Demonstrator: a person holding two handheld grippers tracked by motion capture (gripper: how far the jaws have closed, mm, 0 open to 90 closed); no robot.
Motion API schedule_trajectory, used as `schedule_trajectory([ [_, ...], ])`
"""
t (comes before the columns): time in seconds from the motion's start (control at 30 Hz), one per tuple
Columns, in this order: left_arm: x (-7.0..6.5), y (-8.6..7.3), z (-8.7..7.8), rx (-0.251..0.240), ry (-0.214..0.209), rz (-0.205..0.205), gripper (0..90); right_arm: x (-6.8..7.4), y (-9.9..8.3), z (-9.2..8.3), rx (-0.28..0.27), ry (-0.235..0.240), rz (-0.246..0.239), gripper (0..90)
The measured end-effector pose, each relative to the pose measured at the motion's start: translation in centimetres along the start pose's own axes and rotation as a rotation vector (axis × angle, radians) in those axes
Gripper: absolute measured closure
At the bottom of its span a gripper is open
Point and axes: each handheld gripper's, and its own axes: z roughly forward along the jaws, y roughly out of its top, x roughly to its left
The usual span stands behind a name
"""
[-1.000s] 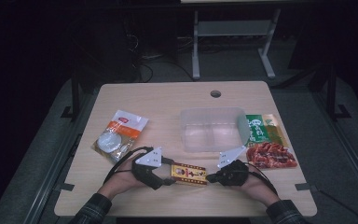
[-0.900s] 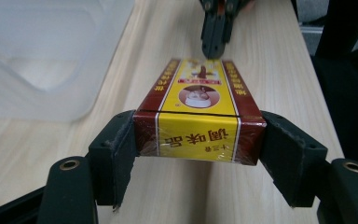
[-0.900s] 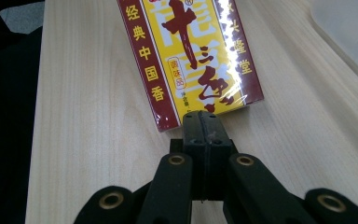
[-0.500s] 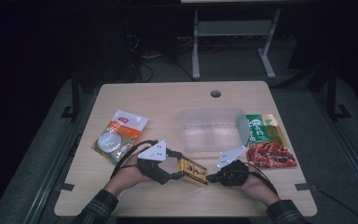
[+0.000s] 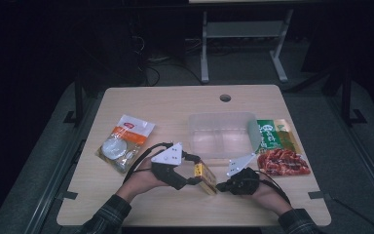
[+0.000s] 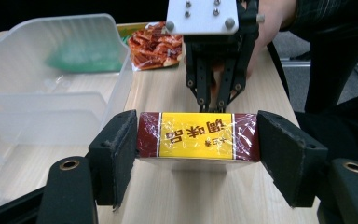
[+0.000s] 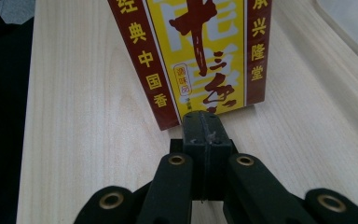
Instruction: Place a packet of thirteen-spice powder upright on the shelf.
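A maroon-and-yellow box (image 5: 205, 178) wrapped in clear film is tipped up at the table's front middle. My left gripper (image 5: 197, 175) is shut on it, one pad on each end, as the left gripper view shows around the box (image 6: 196, 135). My right gripper (image 5: 220, 186) is shut, and its closed tips rest against the box's lower edge. In the right gripper view the tips (image 7: 204, 126) meet the printed face of the box (image 7: 200, 56). I cannot tell whether they pinch the film. The right gripper (image 6: 213, 100) stands just behind the box in the left gripper view.
A clear plastic divided container (image 5: 221, 134) stands behind the grippers. A green packet (image 5: 272, 136) and a packet of red meat (image 5: 285, 162) lie to its right. An orange-and-white packet (image 5: 124, 141) lies at the left. A cable hole (image 5: 225, 98) is near the table's far edge.
My left gripper has lifted and turned, raising the box from flat on the table to tipped up on its right end. The right gripper has stayed where it was.
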Motion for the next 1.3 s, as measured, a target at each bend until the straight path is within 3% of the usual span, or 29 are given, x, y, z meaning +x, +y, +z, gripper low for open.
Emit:
schedule_trajectory([
  [0.73,0.5,2.2,2.8,-0.033,-0.044,0.000,31.3,0.0,0.0,0.0,0.002,-0.002,-0.001,90.0],
  [0.97,0.5,2.2,2.6,-0.035,-0.049,-0.009,31.4,0.0,0.0,-0.3,-0.010,-0.012,-0.009,90.0],
  [1.1,0.5,2.2,2.6,-0.037,-0.050,-0.010,31.4,-0.1,-0.1,-0.6,-0.020,-0.019,0.011,90.0],
  [1.3,0.6,2.2,1.5,-0.053,-0.053,-0.021,29.5,-0.2,-0.2,-1.1,-0.034,-0.026,0.021,90.0],
])
